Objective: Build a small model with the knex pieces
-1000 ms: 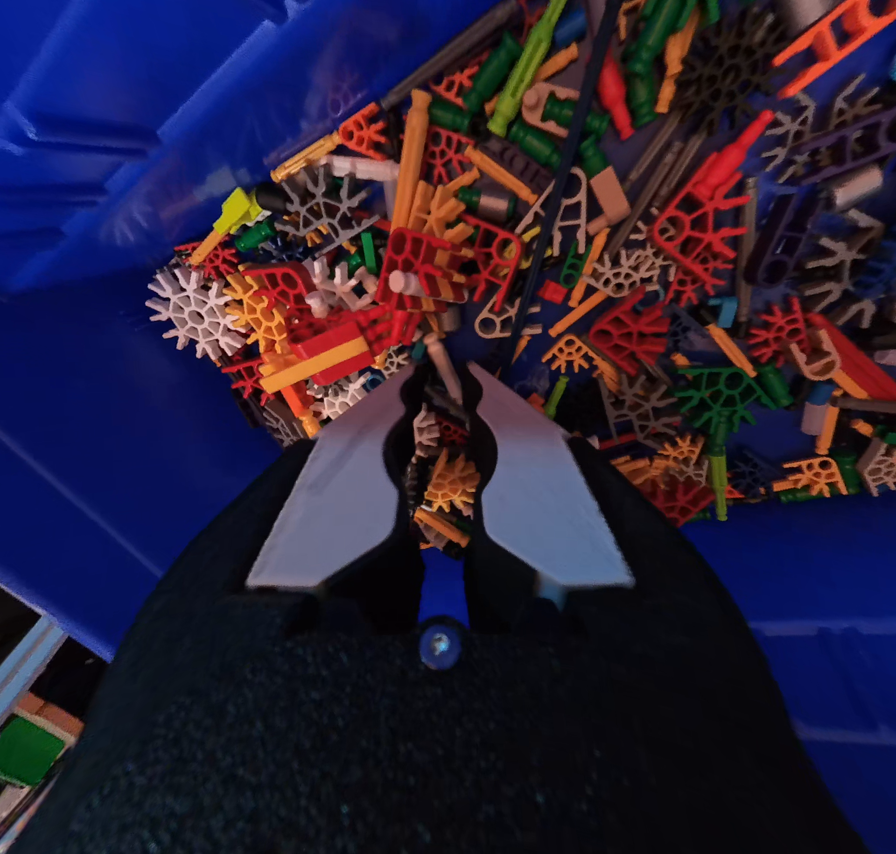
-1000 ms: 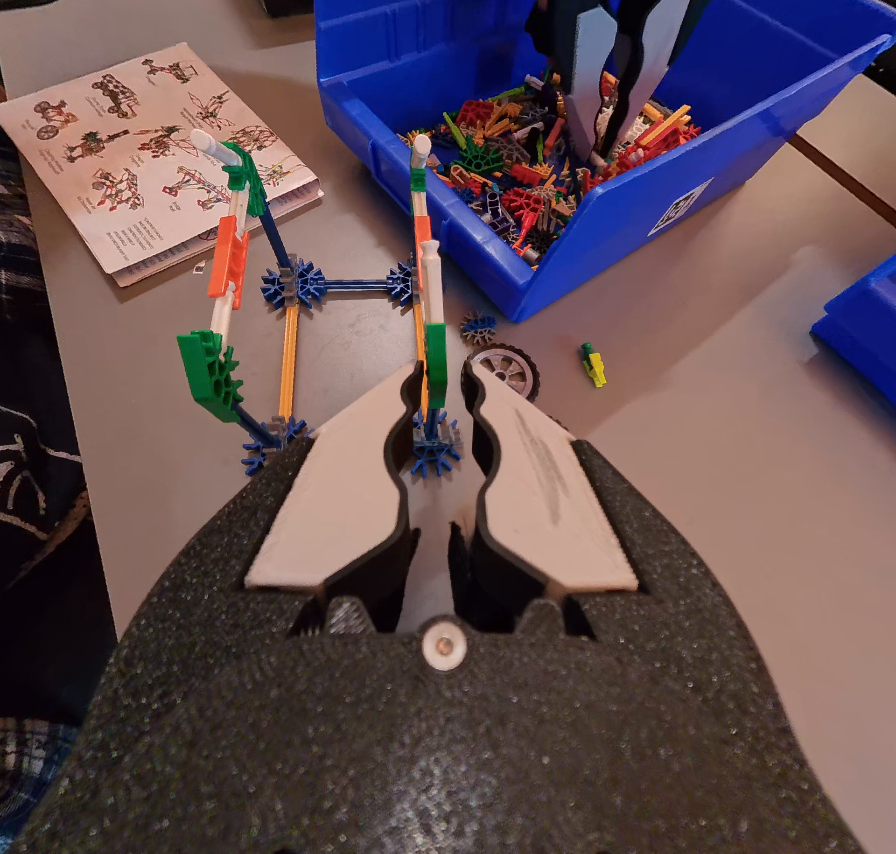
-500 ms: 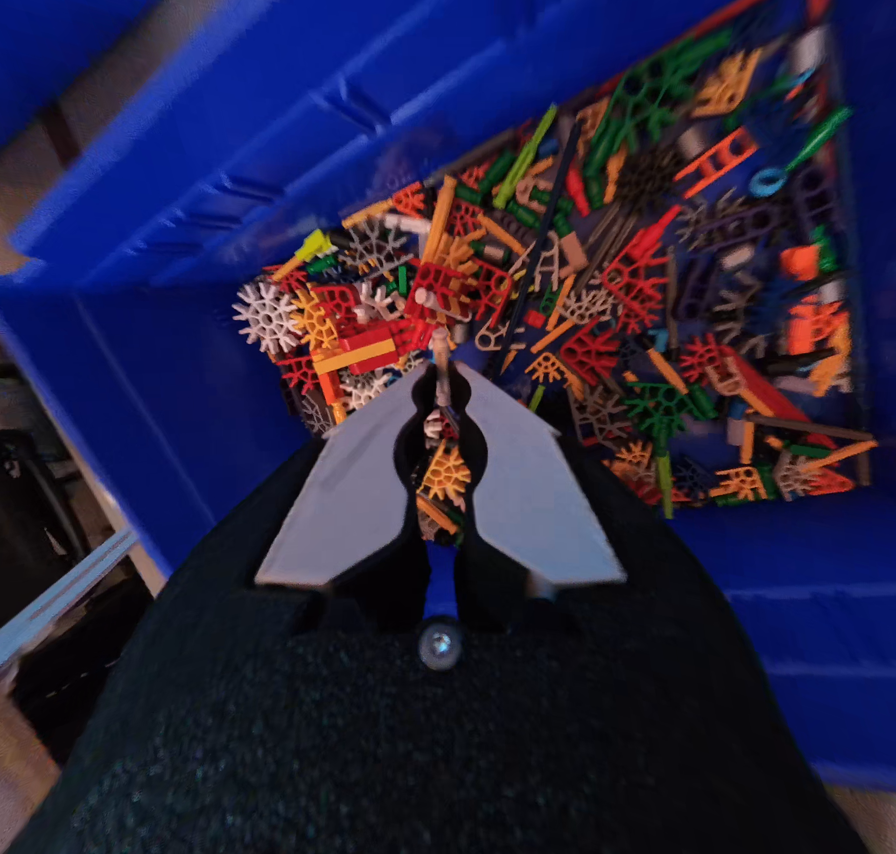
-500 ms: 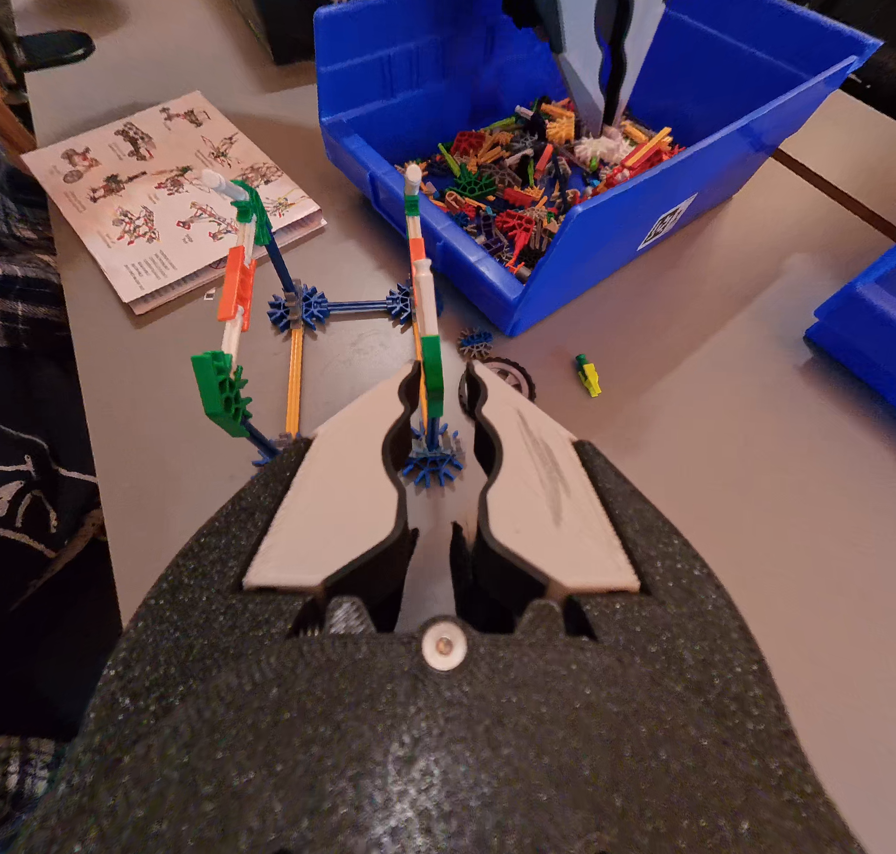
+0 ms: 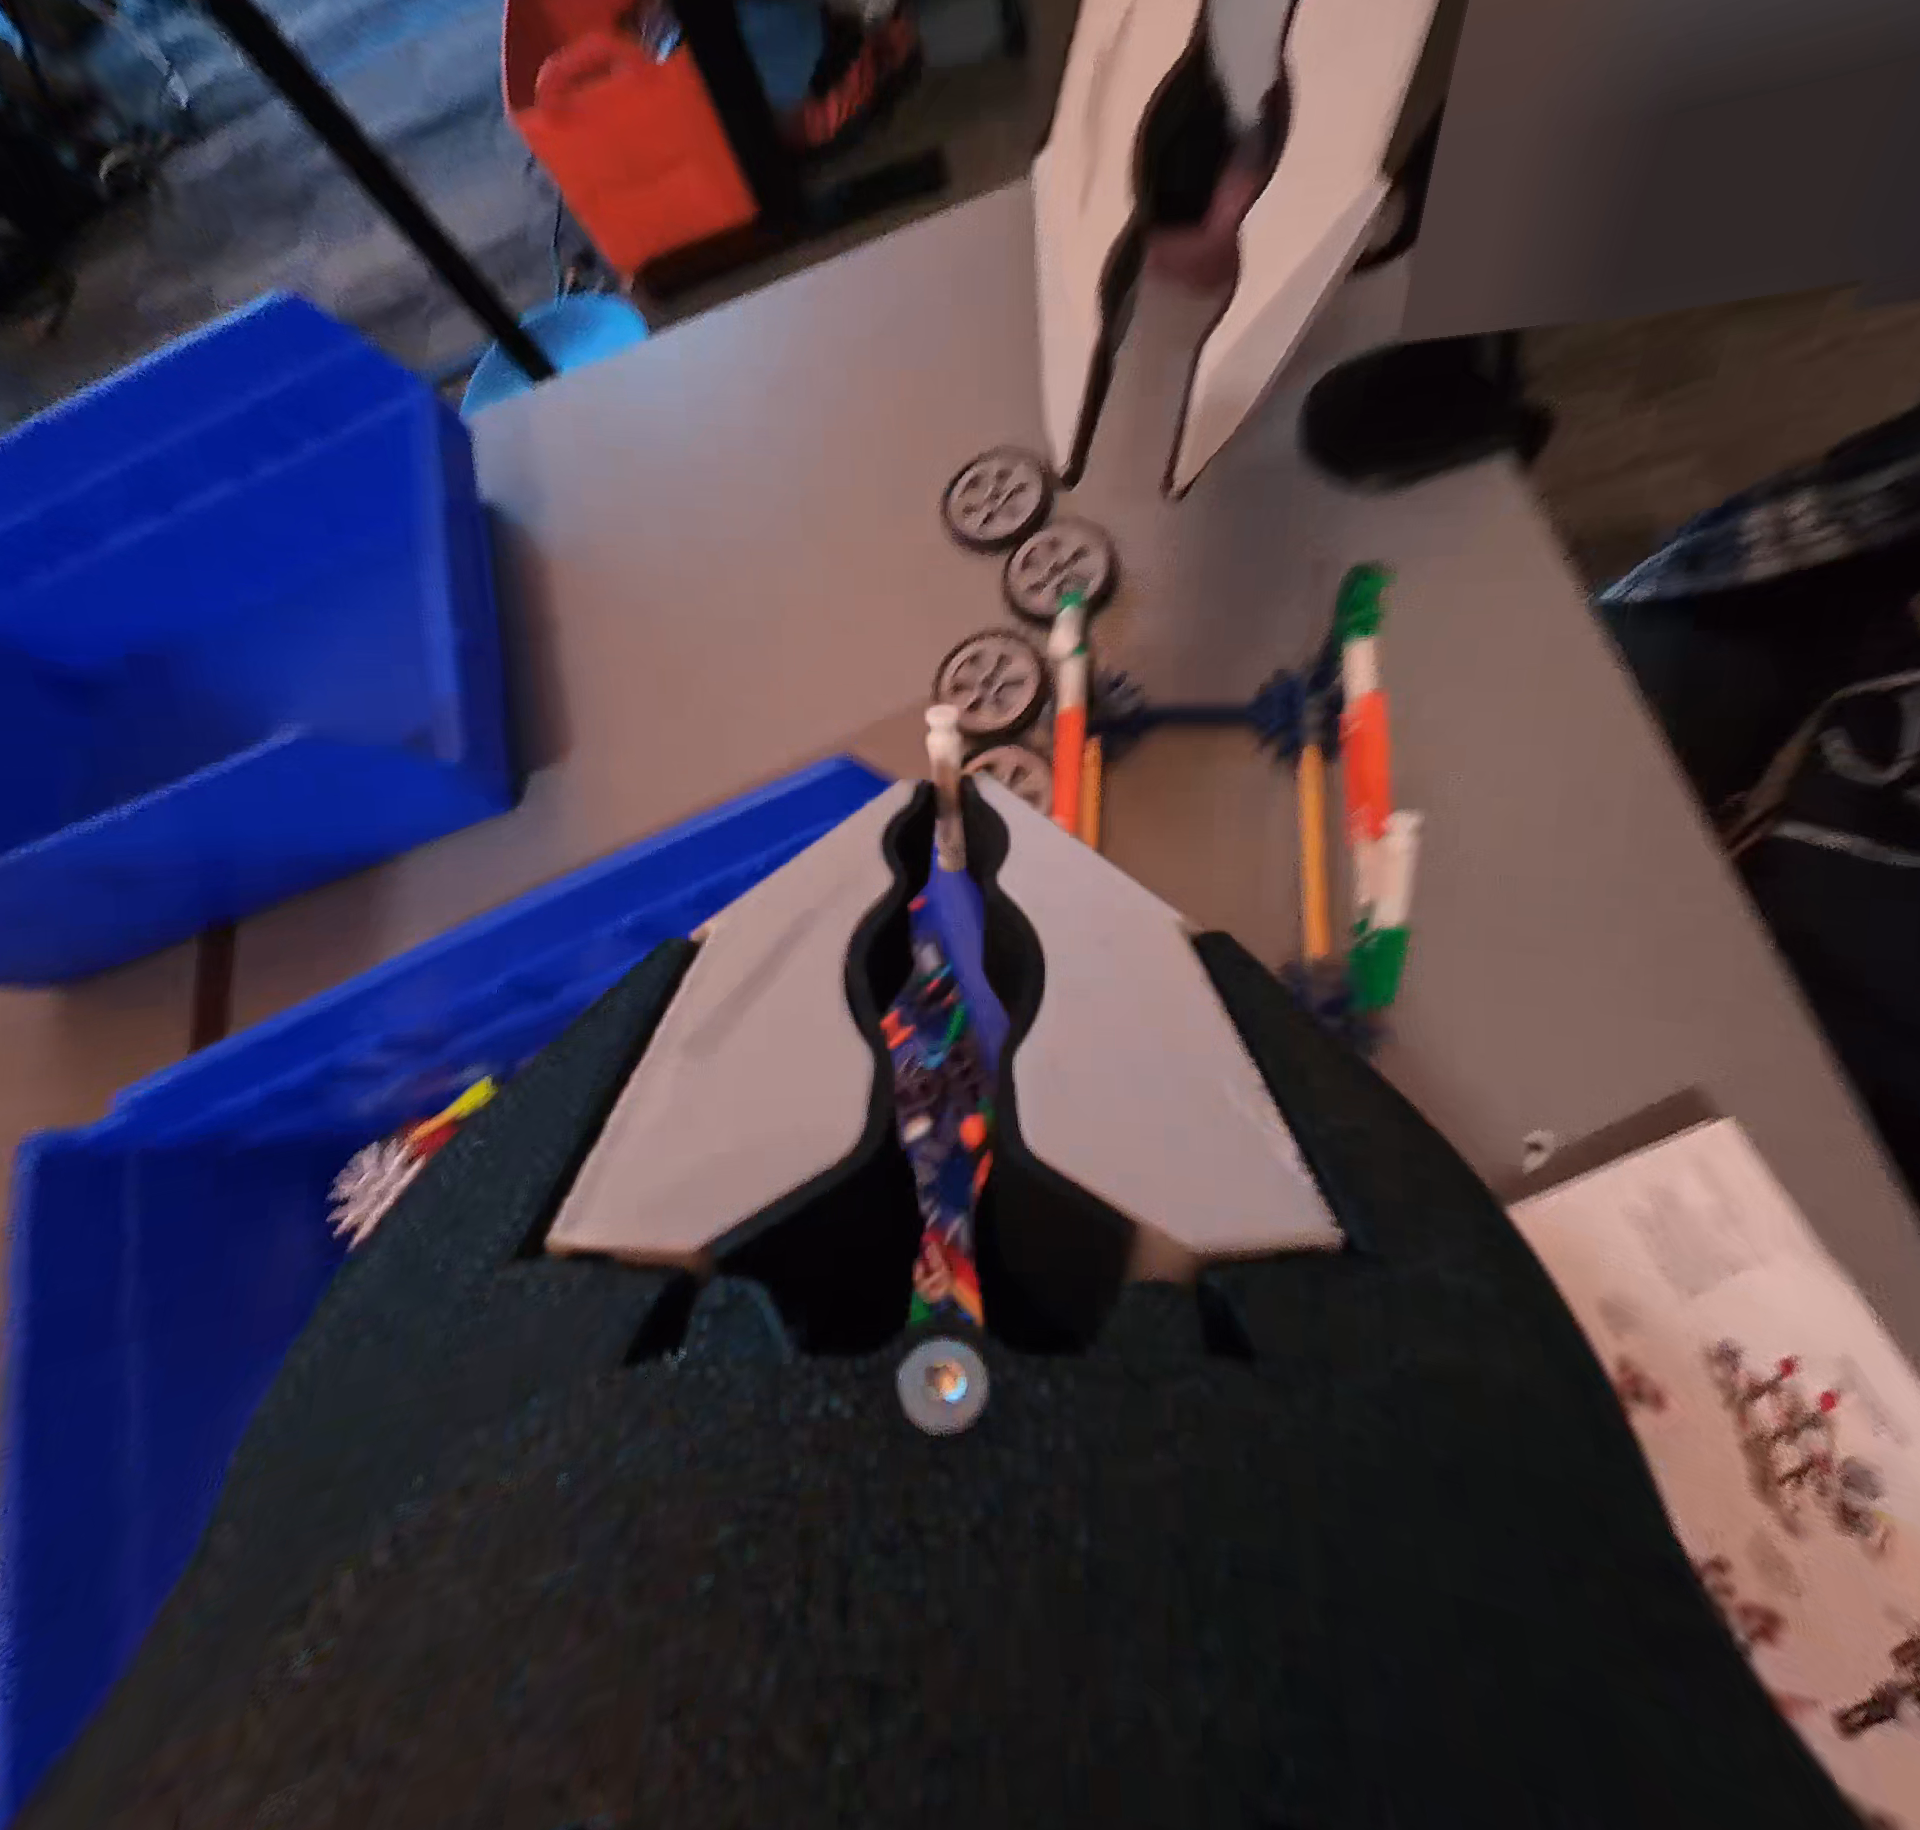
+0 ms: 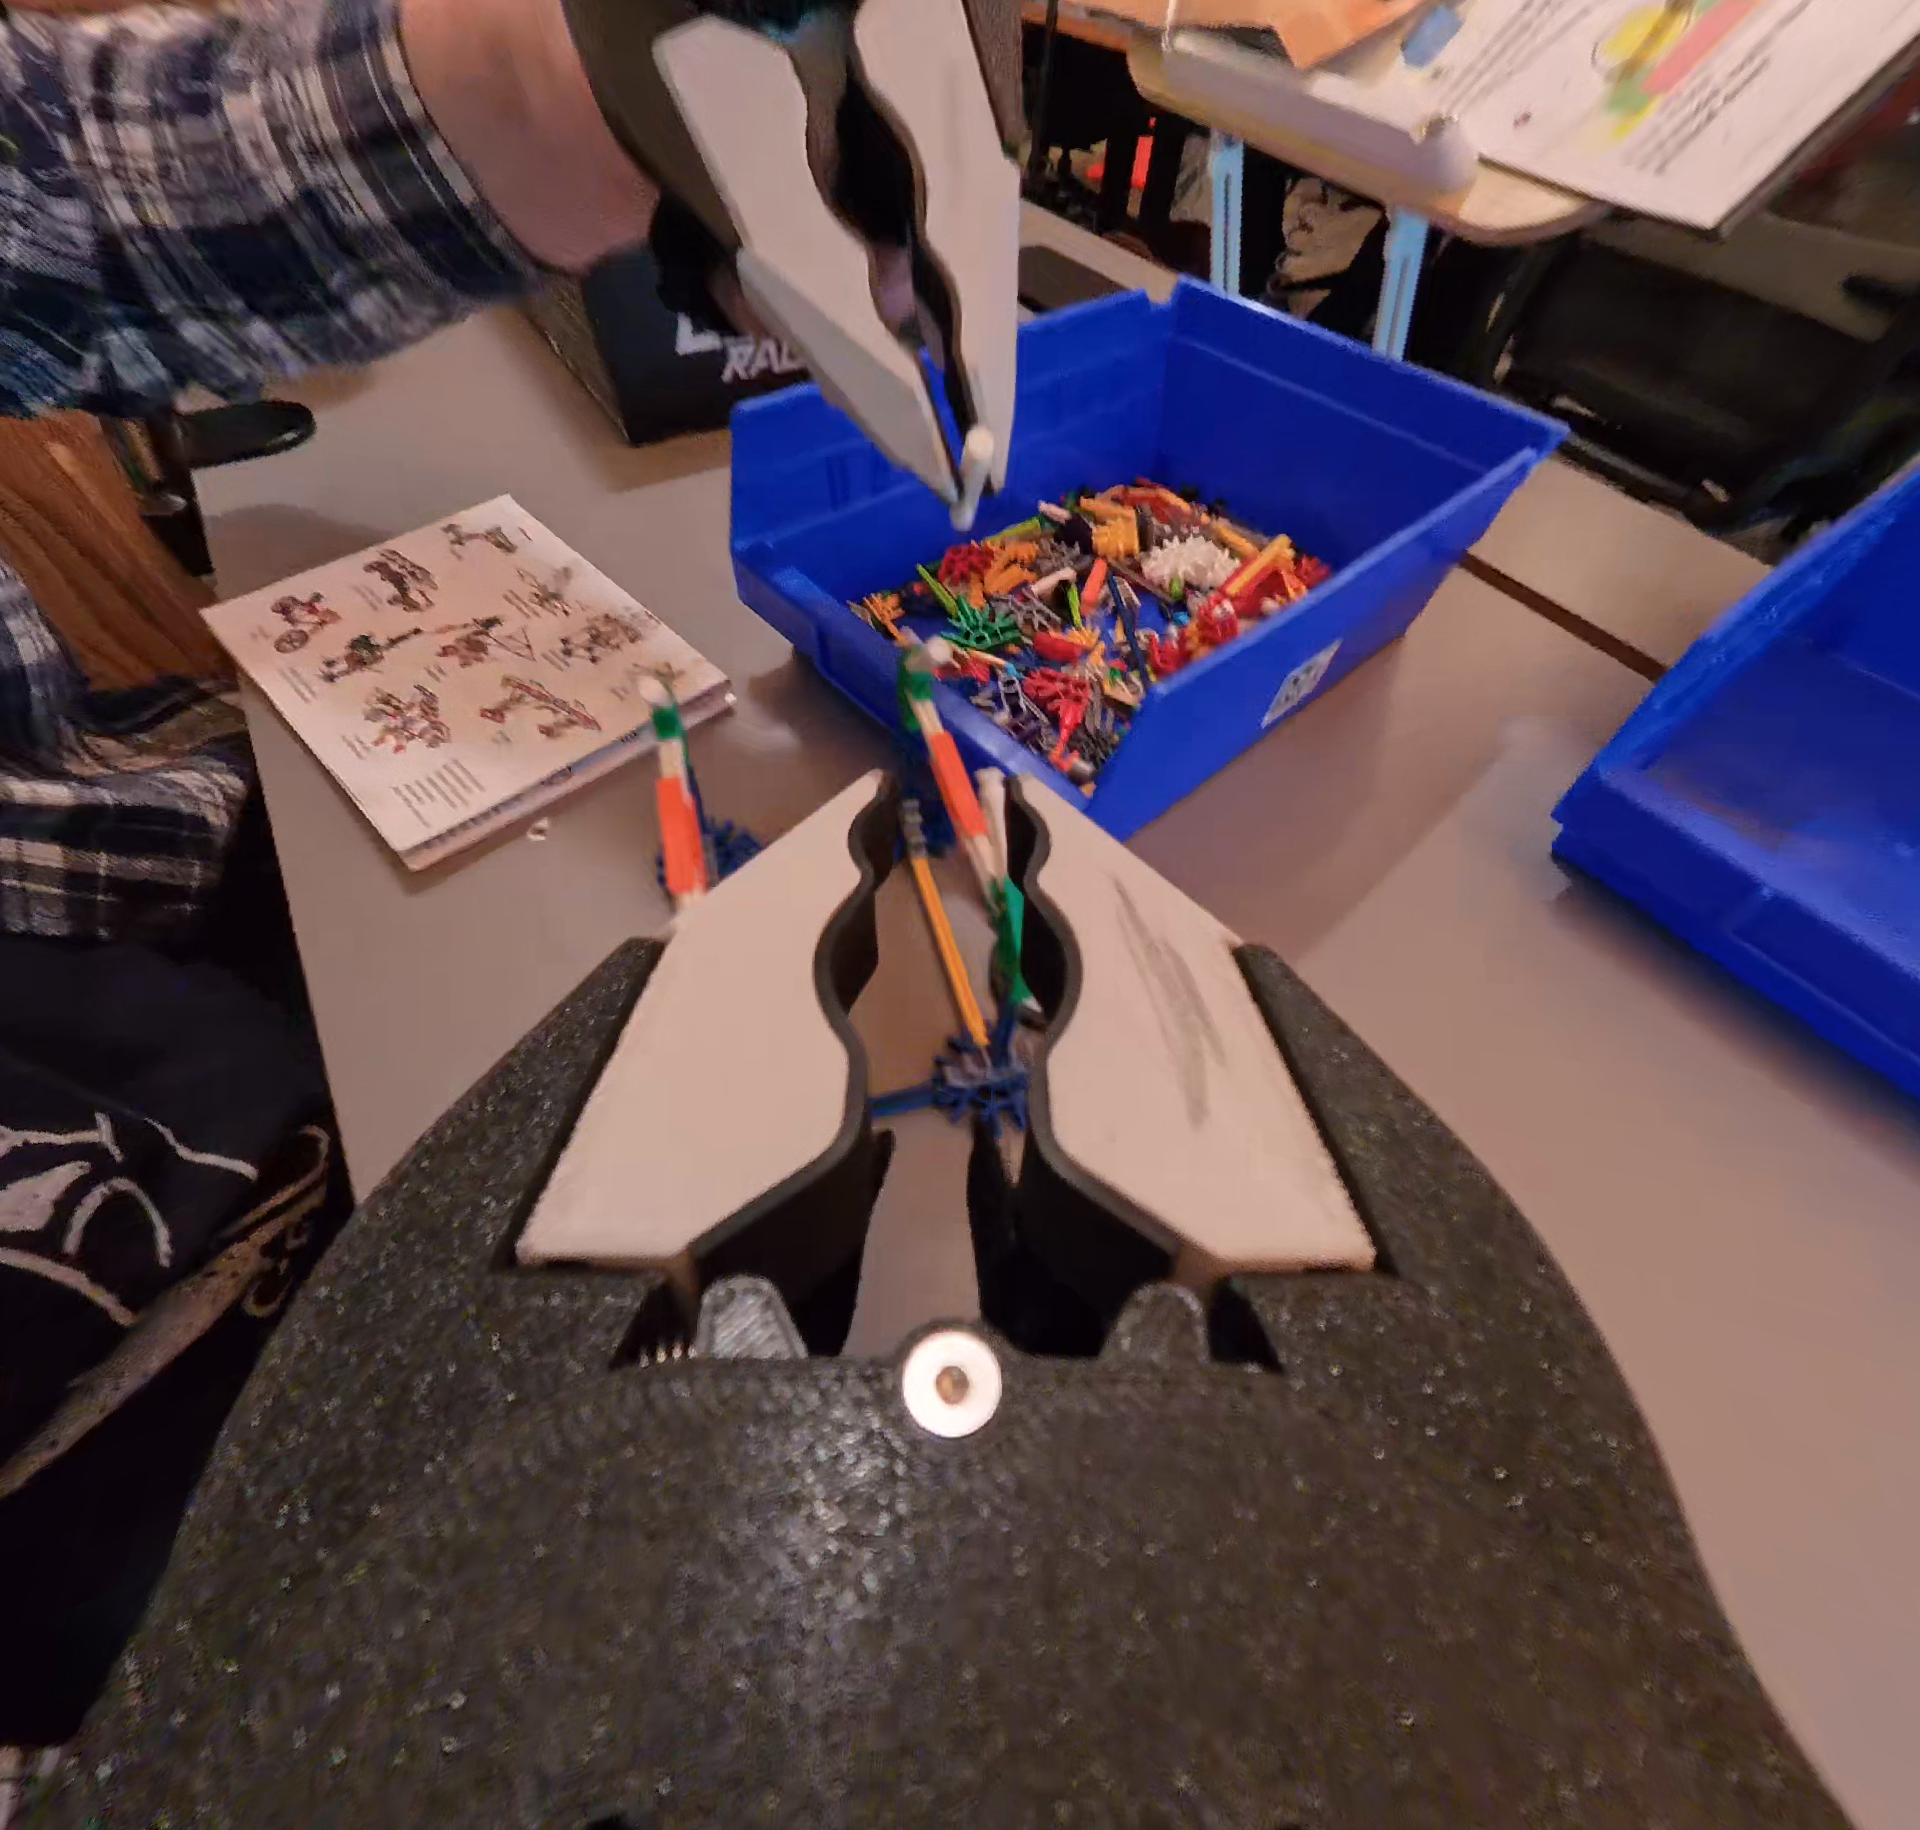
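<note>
My left gripper (image 5: 940, 791) is shut on a small white rod (image 5: 940, 741) whose tip sticks out past the fingertips. It hangs above the near rim of the blue bin of mixed building pieces (image 5: 312, 1053). It also shows in the right wrist view (image 6: 961, 476), above the bin (image 6: 1351, 409). My right gripper (image 6: 951, 795) is open and empty. It hovers over a rod-and-connector model (image 6: 982, 1089) with orange, green and white uprights (image 6: 951, 772). In the left wrist view the right gripper (image 5: 1127, 476) hangs above the table beyond the model (image 5: 1195, 715).
Three grey wheels (image 5: 989, 684) lie on the table beside the model. An instruction booklet (image 6: 468, 658) lies to the left. A second blue bin (image 6: 1766, 741) stands at the right. A person's plaid sleeve (image 6: 208, 170) is at the upper left. My hands' fingertips stand some 8 cm from each other.
My left gripper closed on the white rod, lifted out of the bin and swung toward the model. My right gripper rose and moved forward over the model, still open.
</note>
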Demonstrator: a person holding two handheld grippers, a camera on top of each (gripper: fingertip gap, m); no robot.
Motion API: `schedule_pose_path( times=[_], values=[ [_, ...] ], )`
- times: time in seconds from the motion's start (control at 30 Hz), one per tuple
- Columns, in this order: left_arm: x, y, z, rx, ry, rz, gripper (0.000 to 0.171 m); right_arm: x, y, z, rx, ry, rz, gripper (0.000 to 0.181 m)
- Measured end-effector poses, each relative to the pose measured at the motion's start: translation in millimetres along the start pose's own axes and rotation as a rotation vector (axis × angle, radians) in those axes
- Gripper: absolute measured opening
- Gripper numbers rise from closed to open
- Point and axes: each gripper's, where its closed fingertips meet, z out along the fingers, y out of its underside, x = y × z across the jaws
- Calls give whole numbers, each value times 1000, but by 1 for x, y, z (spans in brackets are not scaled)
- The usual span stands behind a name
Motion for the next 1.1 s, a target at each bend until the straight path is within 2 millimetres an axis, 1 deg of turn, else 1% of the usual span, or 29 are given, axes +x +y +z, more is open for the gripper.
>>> schedule_pose_path(
  times=[0.1,0.2,0.27,0.4,0.47,0.57,0.6,0.63,0.87,1.1],
  values=[
    [22,-20,6,81,38,30,3,-9,-16,1,22,19,-13,20],
    [31,-39,10,176,69,8,3,-16,-26,7,41,6,8,21],
    [37,-45,12,213,95,2,3,-17,-30,9,62,-2,43,22],
    [41,-44,22,176,70,61,3,-16,-41,7,120,-20,131,22],
    [43,-45,25,162,58,94,3,-16,-39,7,110,-21,131,20],
    [43,-49,29,163,55,95,3,-14,-36,6,94,-8,126,15],
    [43,-50,30,165,63,95,3,-13,-36,5,92,-6,124,13],
    [44,-50,31,170,68,89,3,-12,-35,3,94,0,121,5],
    [45,-53,32,170,71,104,4,-11,-36,-1,127,-11,136,5],
    [46,-56,34,194,80,90,5,-9,-40,-10,208,-40,213,5]
  ],
)
